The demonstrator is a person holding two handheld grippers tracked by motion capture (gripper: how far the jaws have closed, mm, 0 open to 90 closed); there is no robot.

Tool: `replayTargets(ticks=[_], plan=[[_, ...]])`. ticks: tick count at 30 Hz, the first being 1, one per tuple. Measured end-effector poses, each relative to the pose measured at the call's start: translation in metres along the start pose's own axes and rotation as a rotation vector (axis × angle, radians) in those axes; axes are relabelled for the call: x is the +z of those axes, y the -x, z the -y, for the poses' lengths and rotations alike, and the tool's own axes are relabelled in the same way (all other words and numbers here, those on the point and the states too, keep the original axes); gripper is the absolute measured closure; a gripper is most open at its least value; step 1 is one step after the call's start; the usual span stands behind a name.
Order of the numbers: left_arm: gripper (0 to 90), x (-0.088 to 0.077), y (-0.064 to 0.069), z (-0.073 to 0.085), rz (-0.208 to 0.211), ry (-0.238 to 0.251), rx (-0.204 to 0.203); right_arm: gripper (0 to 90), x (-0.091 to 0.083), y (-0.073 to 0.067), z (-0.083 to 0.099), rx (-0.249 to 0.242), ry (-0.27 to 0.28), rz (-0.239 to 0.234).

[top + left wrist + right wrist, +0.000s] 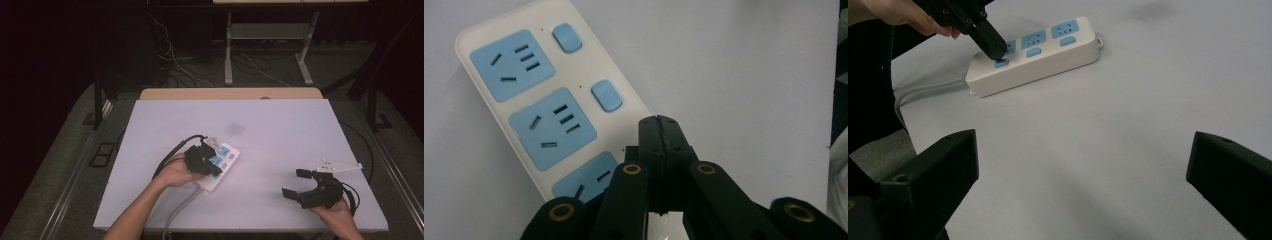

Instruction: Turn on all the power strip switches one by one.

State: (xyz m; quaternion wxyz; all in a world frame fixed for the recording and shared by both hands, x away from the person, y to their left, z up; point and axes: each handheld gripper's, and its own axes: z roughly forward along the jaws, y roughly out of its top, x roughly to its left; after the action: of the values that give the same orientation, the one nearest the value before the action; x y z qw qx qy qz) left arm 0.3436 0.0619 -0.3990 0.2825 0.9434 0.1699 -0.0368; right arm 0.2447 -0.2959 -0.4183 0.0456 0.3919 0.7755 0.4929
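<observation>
White power strip with blue sockets lies near the table's centre-left, grey cord running off the near edge. Left gripper, jaws pressed together, tip down on the strip's near blue switch. Right gripper hovers near-right, well apart, jaws wide, holding nothing.

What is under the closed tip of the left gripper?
The left gripper, jaws shut, presses onto the power strip at a blue switch nearest the cord end. Most of that switch is covered.
</observation>
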Motion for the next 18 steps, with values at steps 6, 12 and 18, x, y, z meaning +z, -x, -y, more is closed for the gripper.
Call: replayTargets(ticks=[6,12,18], plan=[[89.4,0.0006,-0.0001,0.0020,0.003,0.012,0.009,0.2,-0.0003,0.0008,-0.0001,0.006,0.007,0.002],[89.7,0.0016,-0.0018,0.0024,0.012,0.010,0.010,0.2,-0.0021,0.0024,-0.0001,0.020,0.018,-0.002],[89.8,0.0031,-0.0050,0.0033,0.028,0.012,0.000,0.2,-0.0046,0.0032,0.0002,0.035,0.037,-0.011]])
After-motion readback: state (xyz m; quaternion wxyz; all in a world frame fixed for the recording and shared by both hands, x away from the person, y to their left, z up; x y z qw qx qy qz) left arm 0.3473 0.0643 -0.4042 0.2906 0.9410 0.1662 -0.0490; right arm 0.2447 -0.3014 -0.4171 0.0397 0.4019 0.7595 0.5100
